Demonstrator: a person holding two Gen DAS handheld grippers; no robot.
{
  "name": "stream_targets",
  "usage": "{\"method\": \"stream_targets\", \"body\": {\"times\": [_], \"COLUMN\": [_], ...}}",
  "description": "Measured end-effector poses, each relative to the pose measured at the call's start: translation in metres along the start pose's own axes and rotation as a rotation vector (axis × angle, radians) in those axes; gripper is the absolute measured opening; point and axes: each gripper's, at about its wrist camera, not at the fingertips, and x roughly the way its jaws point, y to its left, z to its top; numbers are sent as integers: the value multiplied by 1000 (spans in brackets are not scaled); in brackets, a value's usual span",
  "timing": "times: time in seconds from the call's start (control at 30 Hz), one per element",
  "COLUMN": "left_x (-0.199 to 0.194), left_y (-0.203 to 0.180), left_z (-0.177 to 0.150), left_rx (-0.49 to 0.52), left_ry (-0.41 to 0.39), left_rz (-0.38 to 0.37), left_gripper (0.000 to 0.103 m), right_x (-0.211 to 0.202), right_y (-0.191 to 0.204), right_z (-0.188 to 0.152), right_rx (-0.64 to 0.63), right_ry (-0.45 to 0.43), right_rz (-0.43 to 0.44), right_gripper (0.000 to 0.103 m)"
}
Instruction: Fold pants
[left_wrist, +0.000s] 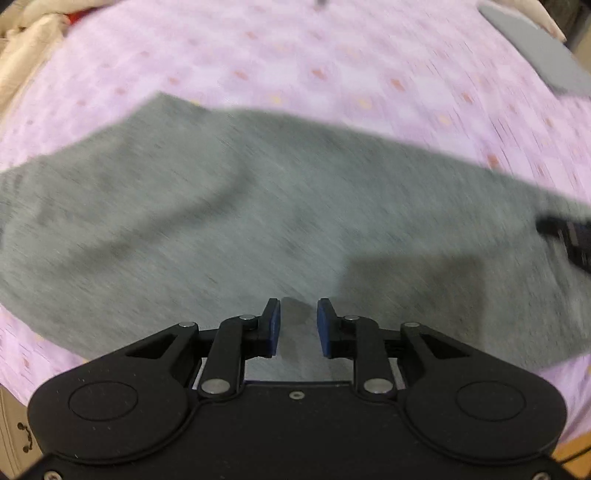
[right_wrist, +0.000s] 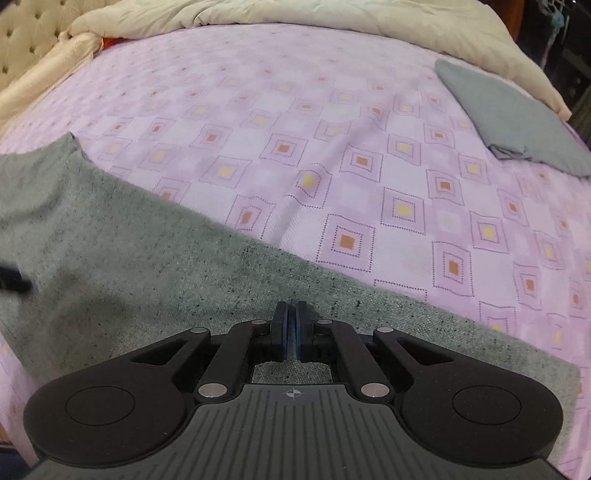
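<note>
Bedsheet (right_wrist: 295, 122) first: pink-lilac with little orange and yellow squares, covering the whole bed, cream duvet (right_wrist: 332, 22) bunched along the far edge by a tufted headboard (right_wrist: 26, 33). We see no readable writing anywhere. Grey pants (left_wrist: 229, 221) lie flat across the near side, and a folded grey cloth (right_wrist: 517, 118) sits well apart, far right. Our left gripper (left_wrist: 298, 325) hangs partly open over the pants, gripping nothing. Right gripper (right_wrist: 291, 328) is closed, empty too.

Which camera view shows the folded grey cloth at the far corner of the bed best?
The right wrist view: the folded grey cloth is sharp and nearly whole there. The left wrist view shows only a blurred part of it at the upper right edge.
</note>
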Motion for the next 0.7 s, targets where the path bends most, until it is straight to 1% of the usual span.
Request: {"method": "stream_targets", "body": {"times": [0.07, 0.2, 0.27, 0.3, 0.33, 0.4, 0.43, 0.5, 0.57, 0.63, 0.7], "left_x": [0, 16, 26, 35, 45, 52, 52, 47, 43, 39, 35], "left_y": [22, 61, 77, 85, 91, 97, 98, 98, 100, 106, 115], "left_z": [11, 40, 49, 52, 55, 56, 58, 60, 61, 63, 55], "left_rx": [-31, -103, -133, -143, -149, -147, -138, -127, -130, -145, -147], "left_ry": [-31, -48, -39, -17, 2, -18, -7, 10, 17, 6, 0], "left_rz": [4, 31, 59, 72, 63, 30, 25, 18, -10, -27, -23], "left_gripper": [32, 32, 32, 32, 33, 32, 32, 32, 32, 32, 33], "right_x": [7, 10, 12, 12, 12, 14, 14, 12, 6, -5, -13], "right_y": [4, 9, 12, 14, 15, 17, 18, 19, 18, 19, 22], "right_z": [3, 8, 11, 12, 13, 14, 15, 15, 15, 10, 1], "right_rx": [13, 40, 39, 40, 44, 57, 67, 100, 153, 197, 224], "right_ry": [5, 27, 40, 46, 52, 61, 63, 66, 67, 38, 39], "right_rz": [-12, -47, -68, -77, -87, -105, -113, -129, -153, -175, -186], "right_gripper": [4, 4, 4, 4, 4, 4, 4, 4, 5, 5, 5]}}
